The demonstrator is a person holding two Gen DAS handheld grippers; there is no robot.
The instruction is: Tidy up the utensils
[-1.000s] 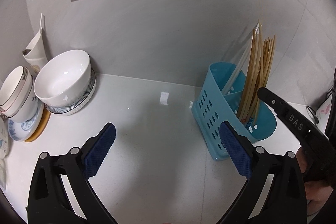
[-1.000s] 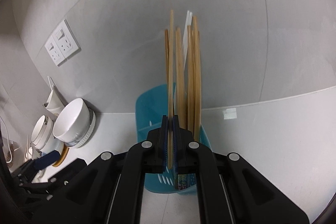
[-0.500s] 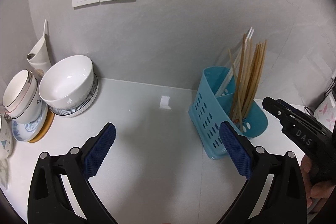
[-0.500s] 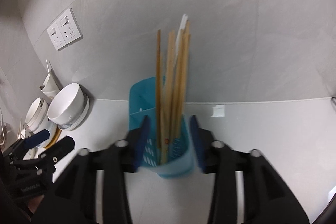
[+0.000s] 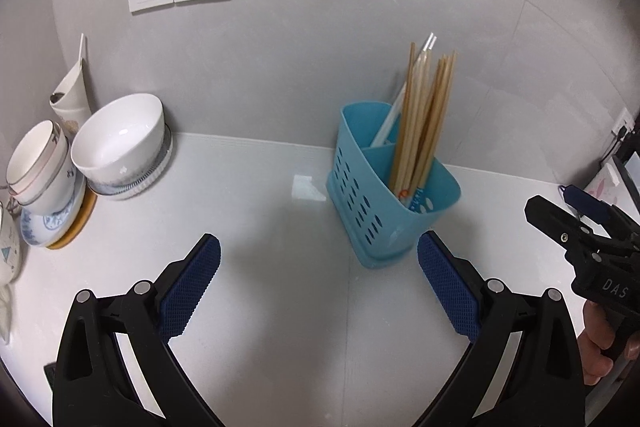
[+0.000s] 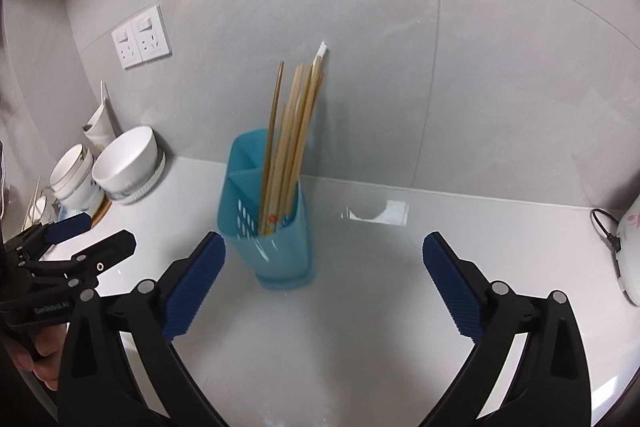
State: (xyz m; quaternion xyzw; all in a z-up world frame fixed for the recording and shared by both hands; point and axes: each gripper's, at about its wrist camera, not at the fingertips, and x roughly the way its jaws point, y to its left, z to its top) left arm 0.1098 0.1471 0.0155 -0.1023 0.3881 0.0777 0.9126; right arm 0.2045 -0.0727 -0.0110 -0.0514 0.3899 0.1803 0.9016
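- the chopsticks [image 6: 288,143] stand bunched in the near compartment of the blue holder [image 6: 276,251] on the white table [image 6: 360,307], leaning toward the wall.
- the right hand-held gripper [image 6: 323,283] has its jaws opening, spread wide, nothing between the pads; the holder sits just ahead of its left pad.
- to do this release well, i would draw the pads clear without brushing the sticks or nudging the light holder.
- the left hand-held gripper [image 5: 319,283] is spread and empty, angled down at bare table, holder near its right pad.
- bowls [image 5: 120,143] are stacked at far left, well apart.
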